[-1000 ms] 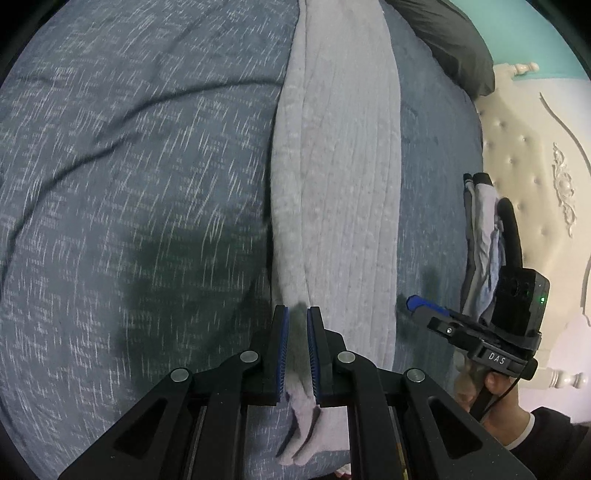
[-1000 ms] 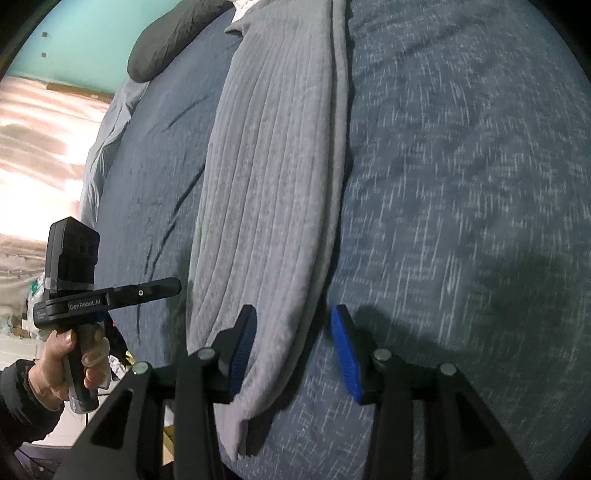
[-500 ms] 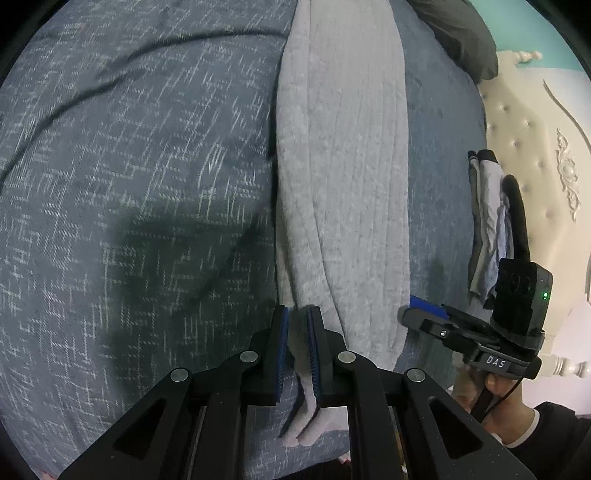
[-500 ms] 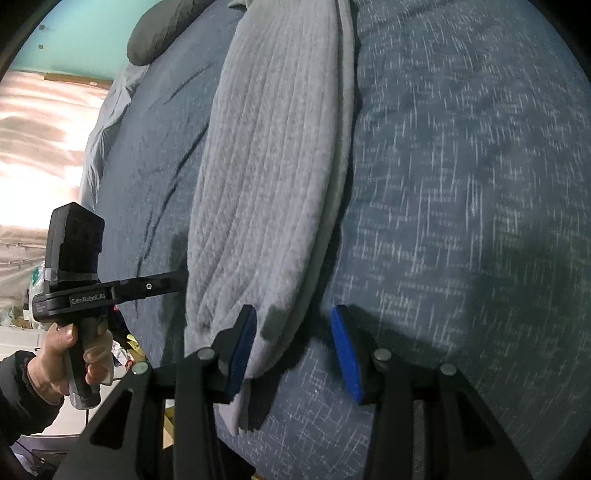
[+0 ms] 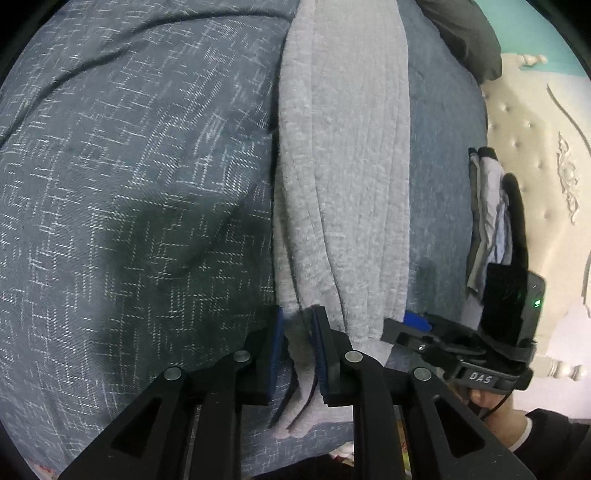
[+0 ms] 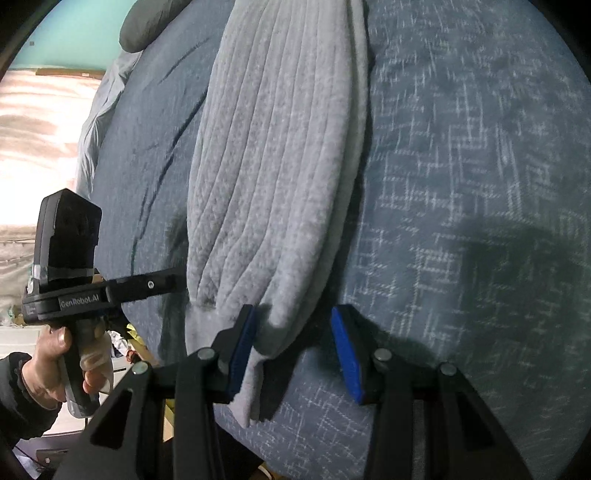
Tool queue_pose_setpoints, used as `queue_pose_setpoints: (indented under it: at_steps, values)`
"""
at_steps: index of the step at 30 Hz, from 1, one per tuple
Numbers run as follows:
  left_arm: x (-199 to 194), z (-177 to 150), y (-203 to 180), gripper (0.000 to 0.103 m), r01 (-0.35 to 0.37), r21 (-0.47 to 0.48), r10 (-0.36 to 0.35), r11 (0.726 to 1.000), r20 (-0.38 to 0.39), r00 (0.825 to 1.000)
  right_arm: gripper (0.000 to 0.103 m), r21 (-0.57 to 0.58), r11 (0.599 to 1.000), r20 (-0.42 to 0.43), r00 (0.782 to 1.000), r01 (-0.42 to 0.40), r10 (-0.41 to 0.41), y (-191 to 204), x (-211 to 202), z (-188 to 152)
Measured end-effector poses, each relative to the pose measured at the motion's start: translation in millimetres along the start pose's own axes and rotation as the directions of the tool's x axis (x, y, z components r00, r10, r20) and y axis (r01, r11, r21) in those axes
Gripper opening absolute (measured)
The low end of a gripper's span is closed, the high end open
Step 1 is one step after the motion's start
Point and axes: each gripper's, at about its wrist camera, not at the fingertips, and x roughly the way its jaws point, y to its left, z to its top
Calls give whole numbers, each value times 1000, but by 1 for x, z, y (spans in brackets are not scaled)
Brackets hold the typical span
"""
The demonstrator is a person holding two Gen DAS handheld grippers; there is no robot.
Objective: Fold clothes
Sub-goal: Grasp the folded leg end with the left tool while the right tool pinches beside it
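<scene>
Left gripper (image 5: 298, 347) clamps the grey garment's (image 5: 347, 155) end; right gripper (image 6: 295, 343) gapes beside it.

A bed (image 5: 129, 147) under a blue-grey crosshatch cover carries a long grey ribbed garment (image 5: 347, 155) — beyond the garment, a dark pillow (image 5: 465, 33); beside it, folded clothes (image 5: 487, 214).

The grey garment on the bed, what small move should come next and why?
Probably shut the right tongs on the near corner of the grey garment. The left tongs already pinch the other near corner, while the right pair stands open with that corner's cloth between its pads, so closing gives a two-handed hold for the fold.
</scene>
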Motion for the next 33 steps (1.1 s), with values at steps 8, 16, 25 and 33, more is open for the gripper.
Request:
queue_pose_setpoints:
  at_steps: [8,16,25,33]
  values:
    - [10,-1,-1,25,30,-29,-30,999,4,1000,43,-2,999,0,999,-36,36,-6,-4,-1]
    - [36,-2,-5,25,48,-51,-48,998,-6,999,24,-11,994,-5,994,-112,112,-9,2,-4]
    - [48,1,-21,10,46,-14,-46,999,-7,999,12,-46,985,15,986,-163,164,-8,-2,-7]
    - [45,11,-49,7,45,-2,-45,999,8,999,10,-70,982,72,981,-173,178,2,-11,-5]
